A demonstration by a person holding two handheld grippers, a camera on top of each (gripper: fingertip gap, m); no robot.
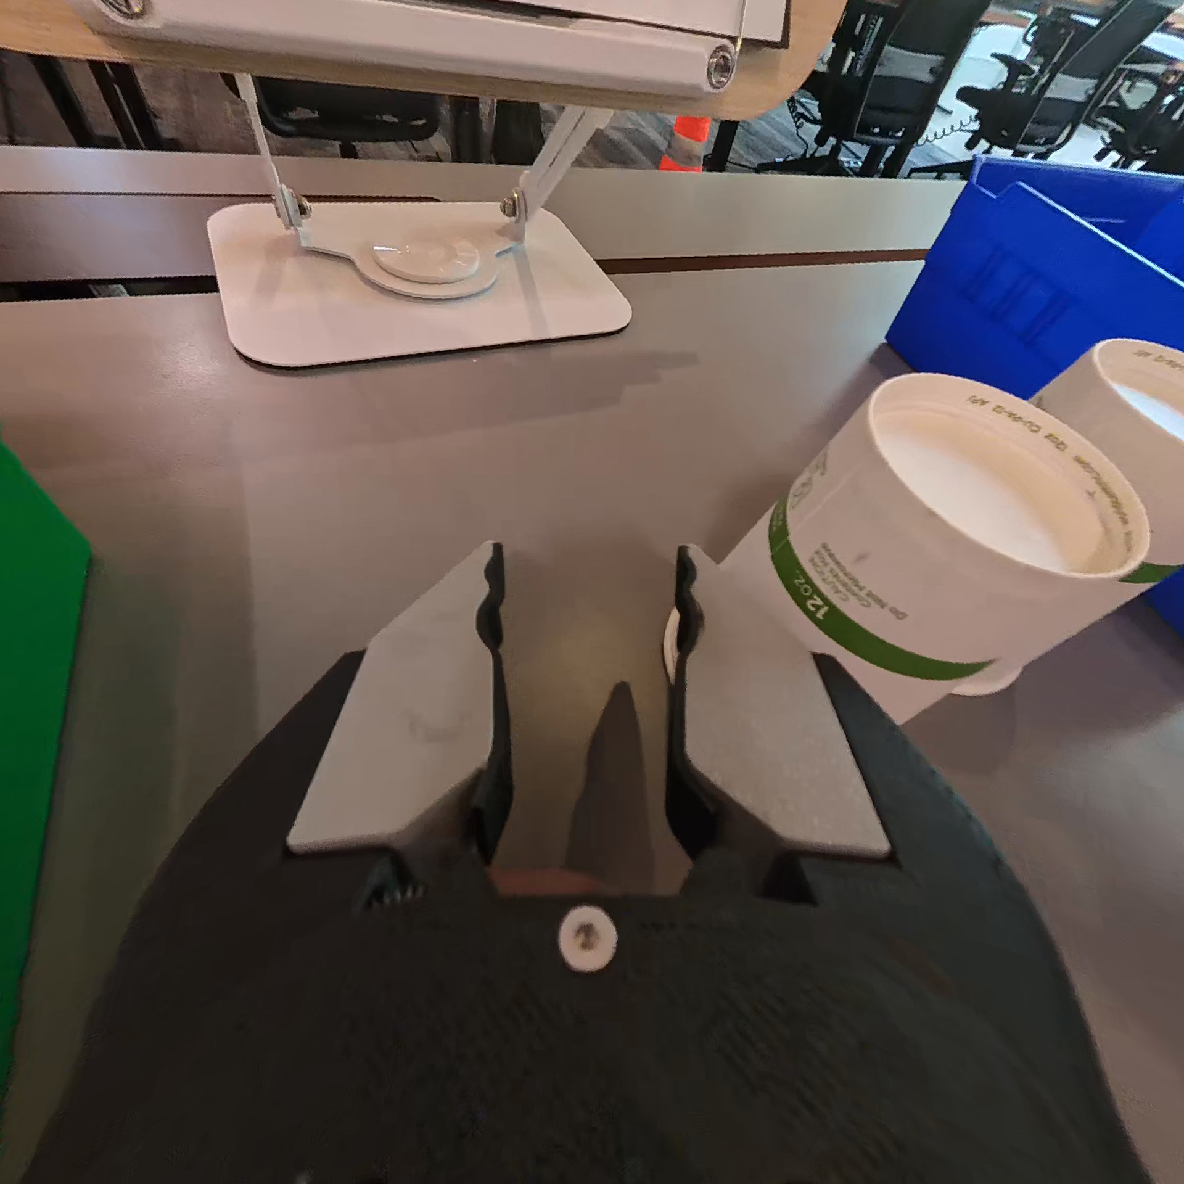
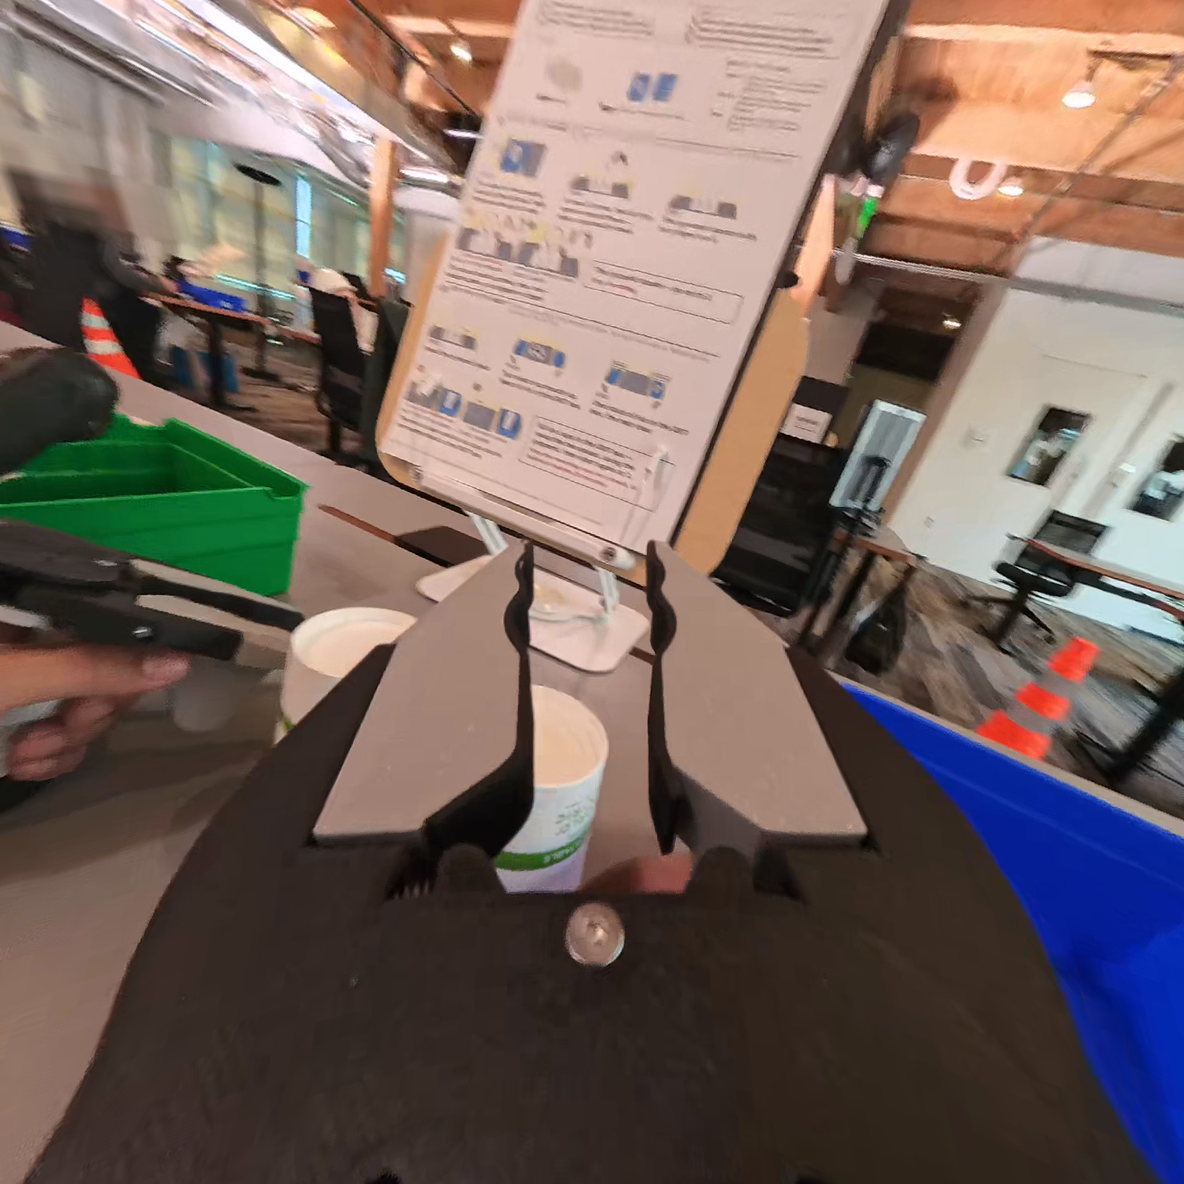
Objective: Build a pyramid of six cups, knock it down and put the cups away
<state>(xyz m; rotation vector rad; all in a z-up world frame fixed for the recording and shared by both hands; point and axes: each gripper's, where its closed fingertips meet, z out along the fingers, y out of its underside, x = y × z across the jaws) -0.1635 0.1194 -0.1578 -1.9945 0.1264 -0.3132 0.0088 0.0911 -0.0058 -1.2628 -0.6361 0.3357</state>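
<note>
In the left wrist view, a white paper cup with a green band [image 1: 948, 544] stands upside down on the grey table [image 1: 320, 480], just right of my left gripper [image 1: 589, 576]. The gripper is open and empty, and the cup is outside its jaws, against the right finger [image 1: 737, 705]. A second upside-down cup [image 1: 1140, 397] stands behind the first. In the right wrist view, my right gripper [image 2: 589, 576] is open above an upside-down cup [image 2: 567, 756], seen through the gap and partly hidden by the left finger. Another cup [image 2: 346, 647] stands to its left, near the left gripper [image 2: 160, 615].
A blue bin [image 1: 1025, 275] stands at the right, also seen in the right wrist view [image 2: 1025, 833]. A green bin [image 2: 160, 487] stands at the left. An instruction board [image 2: 608, 256] on a white stand [image 1: 416, 282] is at the table's back. A hand [image 2: 77, 692] holds the left gripper.
</note>
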